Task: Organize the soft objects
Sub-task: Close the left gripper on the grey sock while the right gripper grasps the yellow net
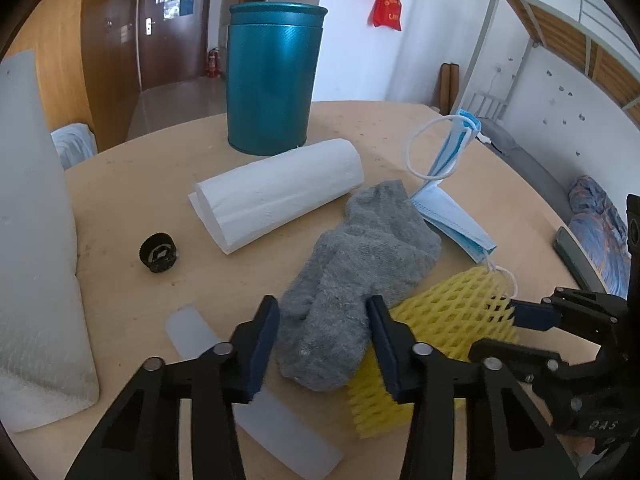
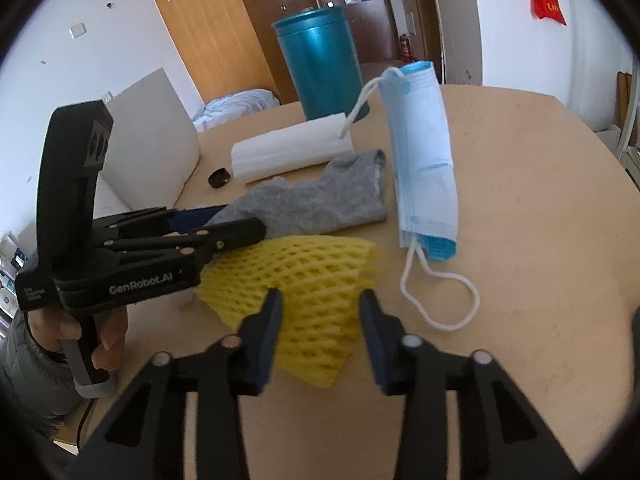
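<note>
A grey sock (image 1: 352,264) lies mid-table, partly over a yellow foam net sleeve (image 1: 448,316). My left gripper (image 1: 324,320) is open, its fingers on either side of the sock's near end. In the right wrist view, my right gripper (image 2: 320,312) is open with its fingers on either side of the near edge of the yellow net (image 2: 304,280). The left gripper (image 2: 224,224) reaches in from the left over the sock (image 2: 320,196). A blue face mask (image 2: 424,160) lies to the right of the sock; it also shows in the left wrist view (image 1: 452,216).
A roll of white paper towel (image 1: 276,192) lies behind the sock. A teal canister (image 1: 272,80) stands at the back. A black cap (image 1: 158,256) and a white foam block (image 1: 36,248) are at the left. Translucent strips (image 1: 192,328) lie near the front edge.
</note>
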`<state>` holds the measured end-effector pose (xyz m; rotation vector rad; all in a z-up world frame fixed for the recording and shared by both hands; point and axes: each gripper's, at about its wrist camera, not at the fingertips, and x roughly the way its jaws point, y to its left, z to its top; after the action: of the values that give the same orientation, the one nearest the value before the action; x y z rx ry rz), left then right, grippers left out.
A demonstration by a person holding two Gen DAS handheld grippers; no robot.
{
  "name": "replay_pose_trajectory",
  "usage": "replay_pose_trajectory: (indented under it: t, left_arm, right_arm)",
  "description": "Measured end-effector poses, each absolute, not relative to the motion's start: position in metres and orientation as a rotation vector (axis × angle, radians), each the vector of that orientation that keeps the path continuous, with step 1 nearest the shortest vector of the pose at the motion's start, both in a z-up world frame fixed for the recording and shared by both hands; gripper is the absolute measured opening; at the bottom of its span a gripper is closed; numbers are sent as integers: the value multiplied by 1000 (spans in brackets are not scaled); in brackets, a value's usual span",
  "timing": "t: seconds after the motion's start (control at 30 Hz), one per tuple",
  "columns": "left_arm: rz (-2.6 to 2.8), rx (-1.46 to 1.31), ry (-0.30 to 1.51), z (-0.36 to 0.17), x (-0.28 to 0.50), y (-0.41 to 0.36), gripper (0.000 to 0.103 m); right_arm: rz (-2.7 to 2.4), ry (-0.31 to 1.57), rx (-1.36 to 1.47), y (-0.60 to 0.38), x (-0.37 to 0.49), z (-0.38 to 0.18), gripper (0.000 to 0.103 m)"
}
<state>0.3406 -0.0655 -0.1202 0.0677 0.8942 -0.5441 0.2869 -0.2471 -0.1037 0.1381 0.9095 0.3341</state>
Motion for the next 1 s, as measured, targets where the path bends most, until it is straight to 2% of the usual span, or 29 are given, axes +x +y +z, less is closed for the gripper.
replay_pose_trajectory:
  t: [0.07, 0.13, 0.23, 0.37, 1.0]
  left_arm:
    - [-544, 63, 894, -119, 340, -64, 32]
    - [-544, 56, 902, -119, 341, -64, 24]
    - [-536, 40, 910, -119, 343, -61, 19]
    - [-536, 45, 906, -117, 340, -62, 12]
    - [-508, 30, 799, -72, 296, -55, 11]
  right_arm:
    - [343, 899, 133, -247, 283, -101, 30]
    - [354, 892, 134, -247, 280, -98, 26]
    - [365, 878, 136, -248, 275, -94, 15]
    - [358, 869, 138, -252, 269, -89, 14]
    - [365, 748, 150, -263, 227, -57, 14]
